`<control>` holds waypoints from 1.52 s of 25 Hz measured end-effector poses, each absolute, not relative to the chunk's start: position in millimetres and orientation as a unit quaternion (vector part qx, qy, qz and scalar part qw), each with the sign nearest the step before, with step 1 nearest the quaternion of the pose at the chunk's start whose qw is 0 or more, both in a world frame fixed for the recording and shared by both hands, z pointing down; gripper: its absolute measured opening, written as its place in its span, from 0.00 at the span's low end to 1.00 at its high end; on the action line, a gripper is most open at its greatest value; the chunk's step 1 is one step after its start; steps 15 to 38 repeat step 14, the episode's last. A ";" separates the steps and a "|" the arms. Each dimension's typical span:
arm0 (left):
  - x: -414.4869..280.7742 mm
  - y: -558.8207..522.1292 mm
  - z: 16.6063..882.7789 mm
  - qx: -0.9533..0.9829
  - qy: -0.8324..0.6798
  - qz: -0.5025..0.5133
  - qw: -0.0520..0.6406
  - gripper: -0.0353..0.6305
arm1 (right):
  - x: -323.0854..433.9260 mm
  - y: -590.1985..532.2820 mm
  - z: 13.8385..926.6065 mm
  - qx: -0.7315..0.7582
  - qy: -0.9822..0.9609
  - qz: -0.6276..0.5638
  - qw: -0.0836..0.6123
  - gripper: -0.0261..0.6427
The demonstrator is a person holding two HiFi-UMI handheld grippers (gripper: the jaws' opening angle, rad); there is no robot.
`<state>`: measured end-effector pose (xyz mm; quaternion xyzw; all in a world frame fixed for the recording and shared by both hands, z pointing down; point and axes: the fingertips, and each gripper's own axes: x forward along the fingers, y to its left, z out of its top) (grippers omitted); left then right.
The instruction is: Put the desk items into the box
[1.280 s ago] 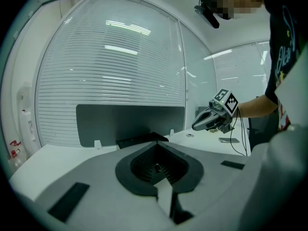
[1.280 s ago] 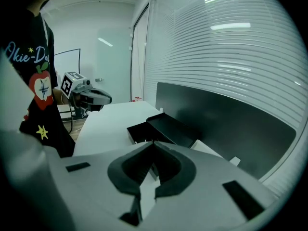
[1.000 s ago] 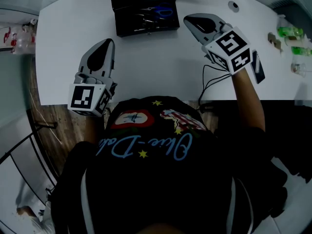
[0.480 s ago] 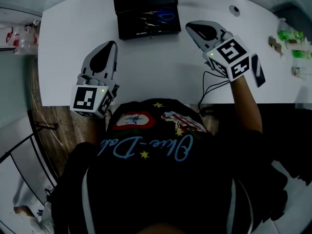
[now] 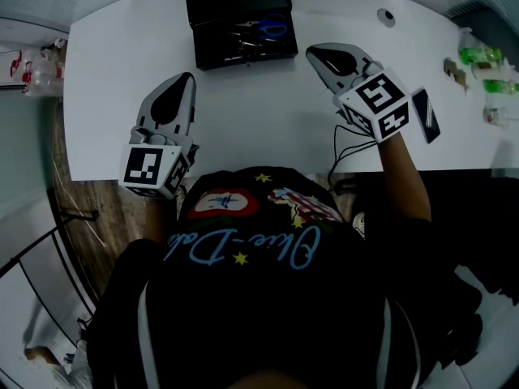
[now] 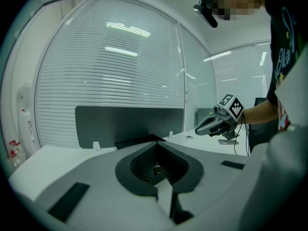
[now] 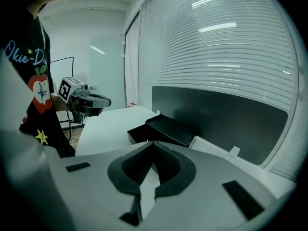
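Observation:
An open black box [image 5: 239, 19] stands at the table's far middle, with blue-handled scissors [image 5: 274, 27] and other small tools inside. My left gripper [image 5: 182, 81] hovers over the near left of the white table [image 5: 259, 112], shut and empty, pointing toward the box. My right gripper [image 5: 315, 53] hangs just right of the box's near corner, shut with nothing between its jaws. In the right gripper view, the box [image 7: 166, 129] lies just beyond the closed jaw tips [image 7: 154, 142]. The left gripper view shows closed tips [image 6: 156, 143] and the right gripper [image 6: 214, 124] across the table.
A dark phone [image 5: 427, 113] lies right of my right hand, with a black cable [image 5: 345, 140] trailing over the near table edge. Green-capped items [image 5: 480, 55] sit at the far right. A grey partition screen [image 6: 125, 124] backs the table.
The right gripper has drifted slightly back toward me, away from the box. The left gripper holds still. Both stay shut and empty.

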<state>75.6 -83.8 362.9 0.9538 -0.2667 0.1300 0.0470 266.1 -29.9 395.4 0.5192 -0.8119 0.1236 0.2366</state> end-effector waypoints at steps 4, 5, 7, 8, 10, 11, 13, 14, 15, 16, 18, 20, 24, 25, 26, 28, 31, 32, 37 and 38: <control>78.1 -82.1 363.3 0.954 -0.263 0.135 0.048 0.06 | 265.8 -24.1 395.9 0.526 -0.809 0.133 0.226 0.05; 79.0 -81.8 363.5 0.954 -0.262 0.135 0.048 0.06 | 266.3 -22.4 395.8 0.528 -0.808 0.136 0.222 0.05; 81.6 -80.1 363.5 0.956 -0.259 0.134 0.047 0.06 | 267.7 -18.8 395.1 0.533 -0.807 0.138 0.214 0.05; 83.2 -78.5 363.6 0.957 -0.256 0.132 0.045 0.06 | 268.6 -16.6 394.9 0.536 -0.806 0.138 0.211 0.05; 86.3 -74.7 363.6 0.958 -0.251 0.129 0.043 0.06 | 270.7 -11.3 394.5 0.541 -0.804 0.137 0.206 0.05; 87.9 -72.5 363.6 0.959 -0.250 0.128 0.043 0.06 | 271.6 -8.6 393.9 0.544 -0.803 0.138 0.203 0.05; 90.7 -67.1 364.2 0.960 -0.245 0.128 0.045 0.06 | 272.4 -3.5 392.1 0.548 -0.801 0.139 0.197 0.05; 92.1 -64.3 364.6 0.961 -0.242 0.127 0.045 0.06 | 272.6 -1.0 391.2 0.550 -0.801 0.139 0.194 0.05; 92.1 -64.3 364.6 0.961 -0.242 0.127 0.045 0.06 | 272.6 -1.0 391.2 0.550 -0.801 0.139 0.194 0.05; 92.1 -64.3 364.6 0.961 -0.242 0.127 0.045 0.06 | 272.6 -1.0 391.2 0.550 -0.801 0.139 0.194 0.05; 92.1 -64.3 364.6 0.961 -0.242 0.127 0.045 0.06 | 272.6 -1.0 391.2 0.550 -0.801 0.139 0.194 0.05; 92.1 -64.3 364.6 0.961 -0.242 0.127 0.045 0.06 | 272.6 -1.0 391.2 0.550 -0.801 0.139 0.194 0.05; 92.1 -64.3 364.6 0.961 -0.242 0.127 0.045 0.06 | 272.6 -1.0 391.2 0.550 -0.801 0.139 0.194 0.05; 92.1 -64.3 364.6 0.961 -0.242 0.127 0.045 0.06 | 272.6 -1.0 391.2 0.550 -0.801 0.139 0.194 0.05; 92.1 -64.3 364.6 0.961 -0.242 0.127 0.045 0.06 | 272.6 -1.0 391.2 0.550 -0.801 0.139 0.194 0.05; 92.1 -64.3 364.6 0.961 -0.242 0.127 0.045 0.06 | 272.6 -1.0 391.2 0.550 -0.801 0.139 0.194 0.05; 92.1 -64.3 364.6 0.961 -0.242 0.127 0.045 0.06 | 272.6 -1.0 391.2 0.550 -0.801 0.139 0.194 0.05; 92.1 -64.3 364.6 0.961 -0.242 0.127 0.045 0.06 | 272.6 -1.0 391.2 0.550 -0.801 0.139 0.194 0.05; 92.1 -64.3 364.6 0.961 -0.242 0.127 0.045 0.06 | 272.6 -1.0 391.2 0.550 -0.801 0.139 0.194 0.05; 92.1 -64.3 364.6 0.961 -0.242 0.127 0.045 0.06 | 272.6 -1.0 391.2 0.550 -0.801 0.139 0.194 0.05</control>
